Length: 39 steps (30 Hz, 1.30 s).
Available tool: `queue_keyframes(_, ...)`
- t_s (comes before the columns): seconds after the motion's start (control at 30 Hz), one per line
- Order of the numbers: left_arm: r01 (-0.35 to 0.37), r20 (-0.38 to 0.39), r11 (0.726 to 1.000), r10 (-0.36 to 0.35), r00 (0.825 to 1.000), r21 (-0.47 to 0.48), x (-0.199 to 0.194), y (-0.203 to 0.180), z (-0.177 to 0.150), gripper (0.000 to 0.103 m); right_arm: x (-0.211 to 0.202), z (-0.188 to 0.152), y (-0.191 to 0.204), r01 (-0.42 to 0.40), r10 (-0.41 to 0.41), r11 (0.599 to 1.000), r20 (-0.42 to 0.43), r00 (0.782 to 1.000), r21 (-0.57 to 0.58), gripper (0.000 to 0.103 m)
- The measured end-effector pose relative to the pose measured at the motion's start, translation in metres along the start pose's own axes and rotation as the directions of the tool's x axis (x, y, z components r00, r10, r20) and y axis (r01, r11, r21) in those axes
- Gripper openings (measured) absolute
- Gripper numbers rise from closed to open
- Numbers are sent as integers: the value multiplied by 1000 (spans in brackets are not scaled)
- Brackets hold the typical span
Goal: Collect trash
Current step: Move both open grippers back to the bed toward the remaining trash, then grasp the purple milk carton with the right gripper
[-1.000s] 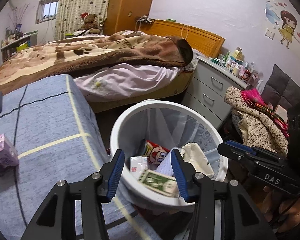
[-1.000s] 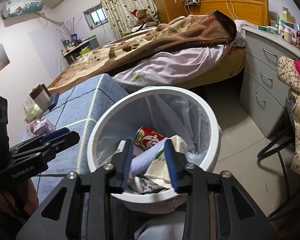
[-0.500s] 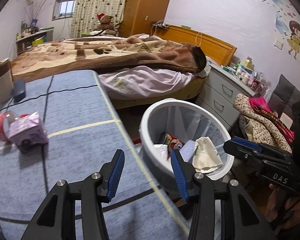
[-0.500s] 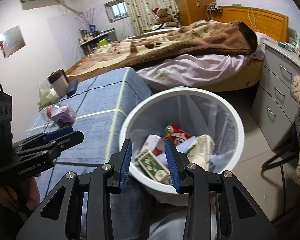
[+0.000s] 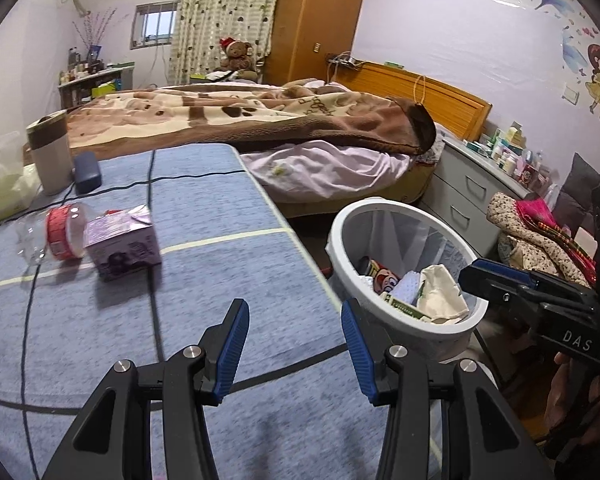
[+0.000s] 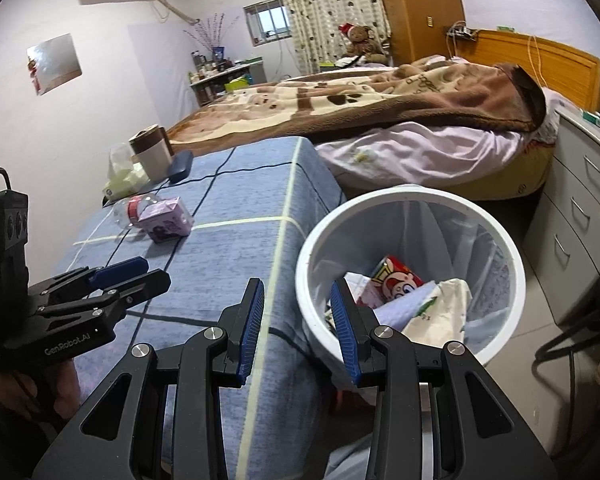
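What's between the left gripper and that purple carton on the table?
Nothing visible: only bare blue cloth lies between the open left gripper and the purple carton. The clear bottle lies behind it.

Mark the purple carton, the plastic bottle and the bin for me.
purple carton [image 5: 126, 242], left wrist view, front face.
plastic bottle [image 5: 60, 234], left wrist view, red label.
bin [image 6: 384, 200], right wrist view, far rim.

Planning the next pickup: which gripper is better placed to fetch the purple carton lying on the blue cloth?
Probably left. The left gripper is open and empty over the blue cloth, facing the purple carton. The right gripper hangs by the white bin, farther from it.
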<state>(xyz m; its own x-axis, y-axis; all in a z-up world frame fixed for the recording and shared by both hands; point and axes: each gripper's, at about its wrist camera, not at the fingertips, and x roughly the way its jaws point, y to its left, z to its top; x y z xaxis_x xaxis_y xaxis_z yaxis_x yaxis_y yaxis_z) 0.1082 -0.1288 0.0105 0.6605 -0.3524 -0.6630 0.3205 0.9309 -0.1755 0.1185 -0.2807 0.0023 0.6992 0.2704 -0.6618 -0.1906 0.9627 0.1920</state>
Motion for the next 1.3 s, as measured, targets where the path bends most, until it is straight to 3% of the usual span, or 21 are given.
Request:
queue_keyframes(0.5, -107, 15, 990, 108, 994, -90, -31, 45, -28, 48, 11, -6, 44, -94, 93, 987, -12, 996, -134, 37)
queue_keyframes(0.57, -116, 16, 988, 118, 993, -104, -35, 54, -30, 48, 13, -6, 48, -101, 100, 984, -18, 995, -148, 53)
queue_keyframes(0.63, -129, 18, 985, 131, 991, -117, -38, 62, -31, 48, 15, -4, 55, -116, 114, 979, -25, 993, -165, 61)
queue_keyframes(1.3, -245, 34, 948, 257, 966, -204, -60, 145, -15, 48, 62, 28, 118, -207, 181, 923, -107, 978, -324, 61)
